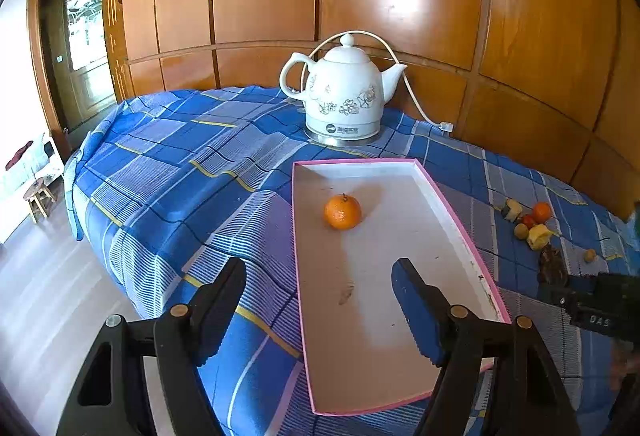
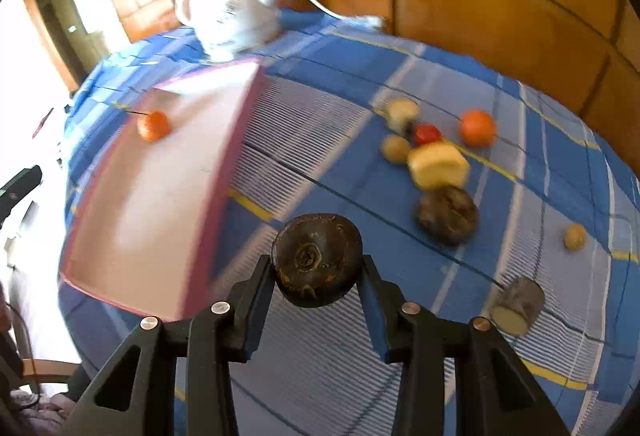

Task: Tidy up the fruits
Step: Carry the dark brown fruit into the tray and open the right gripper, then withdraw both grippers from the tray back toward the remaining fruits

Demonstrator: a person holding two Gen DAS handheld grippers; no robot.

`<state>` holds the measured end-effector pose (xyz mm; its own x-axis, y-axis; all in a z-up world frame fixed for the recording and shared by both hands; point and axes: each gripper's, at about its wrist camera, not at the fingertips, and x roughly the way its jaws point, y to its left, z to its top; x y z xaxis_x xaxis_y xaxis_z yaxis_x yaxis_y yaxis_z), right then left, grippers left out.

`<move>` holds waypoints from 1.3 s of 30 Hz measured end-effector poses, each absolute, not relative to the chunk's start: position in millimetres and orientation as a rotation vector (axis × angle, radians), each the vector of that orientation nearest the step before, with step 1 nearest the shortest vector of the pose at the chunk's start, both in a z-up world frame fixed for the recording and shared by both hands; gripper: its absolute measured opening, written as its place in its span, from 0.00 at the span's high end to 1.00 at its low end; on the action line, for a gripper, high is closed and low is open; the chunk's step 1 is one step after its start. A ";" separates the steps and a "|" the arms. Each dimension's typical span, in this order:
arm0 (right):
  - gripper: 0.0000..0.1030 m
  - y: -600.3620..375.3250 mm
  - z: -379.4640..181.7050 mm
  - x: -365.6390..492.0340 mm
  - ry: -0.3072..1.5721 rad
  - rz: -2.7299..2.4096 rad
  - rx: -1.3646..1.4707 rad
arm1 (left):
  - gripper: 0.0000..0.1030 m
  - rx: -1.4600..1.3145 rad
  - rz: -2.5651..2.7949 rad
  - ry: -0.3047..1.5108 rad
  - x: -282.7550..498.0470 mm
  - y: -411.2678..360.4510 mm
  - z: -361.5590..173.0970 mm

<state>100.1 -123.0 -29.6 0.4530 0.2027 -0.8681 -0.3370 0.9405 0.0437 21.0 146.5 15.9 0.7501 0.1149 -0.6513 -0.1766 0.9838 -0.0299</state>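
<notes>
My right tongs (image 2: 318,268) pinch a dark round fruit (image 2: 316,260), one pad on each side of it, lifted clear of the blue plaid desk (image 2: 320,139). The fruit is near-spherical, no real long axis; its stem scar faces the wrist camera.

My left tongs (image 1: 320,300) are spread with nothing between them, over the near end of the pink-rimmed tray (image 1: 464,220). The tray's long axis runs away from me toward the white kettle (image 1: 344,95). One orange (image 1: 342,211) sits in the tray's far half, stem up, well ahead of the left tongs.

The right view is motion-blurred (tray edge and kettle smeared). Loose fruit lies right of the tray: a second orange (image 2: 477,127), a small red fruit (image 2: 427,134), a yellow piece (image 2: 438,165), a dark wrinkled lump (image 2: 447,215), a small tan one (image 2: 575,236) and a cut stub (image 2: 516,306). What kinds most of these are I cannot tell. The tray's near corner is cut off behind the left tongs.
</notes>
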 end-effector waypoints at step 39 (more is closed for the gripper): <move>0.55 -48.4 -25.8 132.0 1.032 0.412 -0.200 | 0.26 -0.109 0.127 0.774 16.4 143.7 -8.6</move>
